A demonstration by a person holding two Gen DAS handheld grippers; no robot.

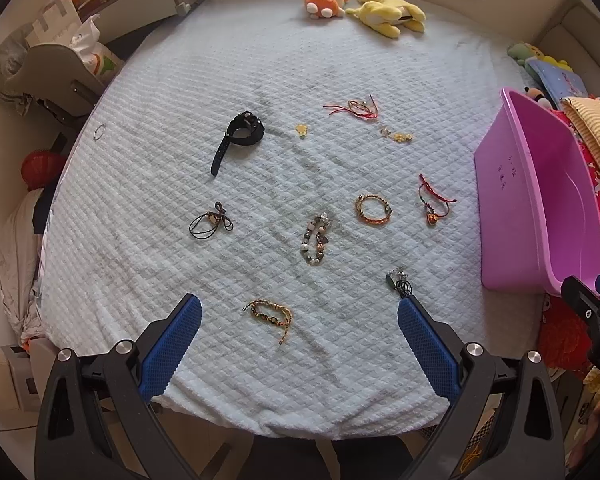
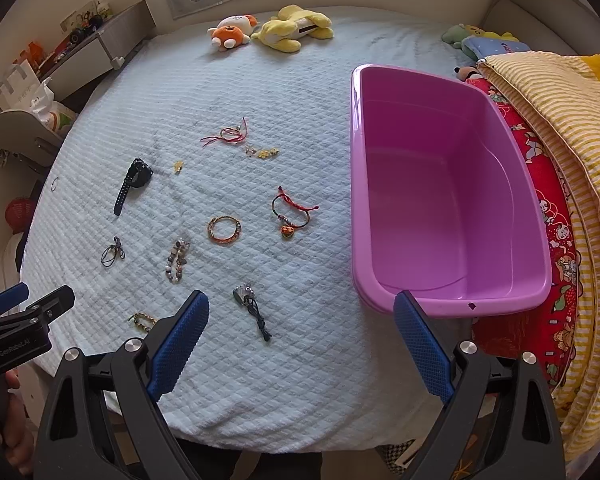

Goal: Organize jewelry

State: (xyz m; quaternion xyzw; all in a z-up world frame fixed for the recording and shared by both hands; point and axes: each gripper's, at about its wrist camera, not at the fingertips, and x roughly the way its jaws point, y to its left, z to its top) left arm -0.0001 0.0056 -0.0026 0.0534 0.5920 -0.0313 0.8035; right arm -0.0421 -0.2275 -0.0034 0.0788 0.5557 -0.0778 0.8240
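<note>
Several pieces of jewelry lie scattered on a pale blue quilted bed cover (image 1: 180,60). Among them are a black watch (image 1: 242,132), a gold chain bracelet (image 1: 271,316), a beaded bracelet (image 1: 316,238), an orange bangle (image 1: 374,210), a red cord bracelet (image 1: 434,202) and a dark cord charm (image 2: 254,312). A pink plastic tub (image 2: 452,188) stands empty at the right. My left gripper (image 1: 300,312) hangs open above the gold chain bracelet, touching nothing. My right gripper (image 2: 302,308) is open too, between the dark cord charm and the tub's near corner.
Two plush toys, orange (image 2: 230,32) and yellow (image 2: 296,28), lie at the far side of the bed. A striped yellow blanket (image 2: 560,140) and red patterned bedding (image 2: 548,220) are piled right of the tub. Shelves and bags (image 1: 60,40) crowd the left.
</note>
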